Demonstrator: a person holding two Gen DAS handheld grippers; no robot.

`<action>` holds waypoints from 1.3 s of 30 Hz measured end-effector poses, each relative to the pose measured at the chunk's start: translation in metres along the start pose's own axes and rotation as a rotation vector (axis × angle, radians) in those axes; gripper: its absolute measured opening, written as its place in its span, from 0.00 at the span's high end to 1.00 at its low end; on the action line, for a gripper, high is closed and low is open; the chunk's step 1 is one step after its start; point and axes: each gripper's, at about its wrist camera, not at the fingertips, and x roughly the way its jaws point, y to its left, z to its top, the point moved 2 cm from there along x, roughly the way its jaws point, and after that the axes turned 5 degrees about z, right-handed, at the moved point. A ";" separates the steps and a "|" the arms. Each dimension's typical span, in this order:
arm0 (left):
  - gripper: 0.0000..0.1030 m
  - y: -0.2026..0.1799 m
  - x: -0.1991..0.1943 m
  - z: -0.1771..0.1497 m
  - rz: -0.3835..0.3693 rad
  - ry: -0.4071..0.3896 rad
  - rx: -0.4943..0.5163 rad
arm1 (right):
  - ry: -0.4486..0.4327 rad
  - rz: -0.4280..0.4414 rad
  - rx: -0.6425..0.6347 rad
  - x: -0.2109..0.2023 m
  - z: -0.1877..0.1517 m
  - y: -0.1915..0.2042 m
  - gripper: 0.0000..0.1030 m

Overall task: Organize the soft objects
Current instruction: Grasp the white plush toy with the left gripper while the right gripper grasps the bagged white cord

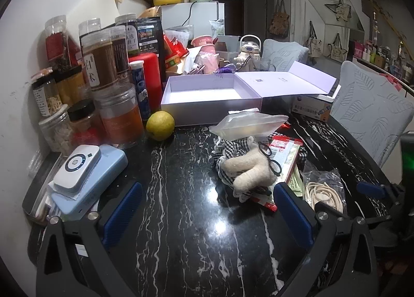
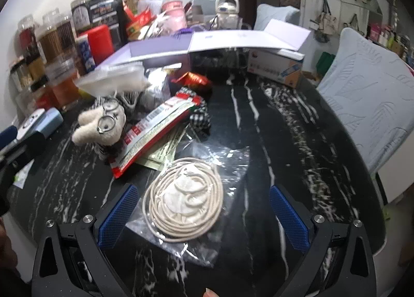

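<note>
A cream plush toy with wire glasses (image 1: 252, 171) (image 2: 102, 122) lies on checked cloth (image 1: 230, 151) in a pile on the black marble table (image 1: 181, 219). A clear zip bag (image 1: 248, 123) rests on top of the pile. A red snack packet (image 2: 155, 129) leans beside the toy. A coil of beige cord in a clear bag (image 2: 183, 198) (image 1: 323, 191) lies between the fingers of my right gripper (image 2: 204, 215), which is open. My left gripper (image 1: 207, 215) is open in front of the plush toy, holding nothing. An open lilac box (image 1: 209, 98) stands behind the pile.
Jars and bottles (image 1: 103, 85) crowd the left side with a yellow-green fruit (image 1: 160, 125). A pale blue device stack (image 1: 85, 180) sits at the near left. Padded chairs (image 1: 370, 113) stand at the right edge. A small carton (image 2: 274, 67) sits under the box lid.
</note>
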 end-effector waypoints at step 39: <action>0.00 -0.034 0.109 0.029 -0.105 0.210 -0.013 | 0.019 0.116 0.091 0.023 0.020 -0.058 0.59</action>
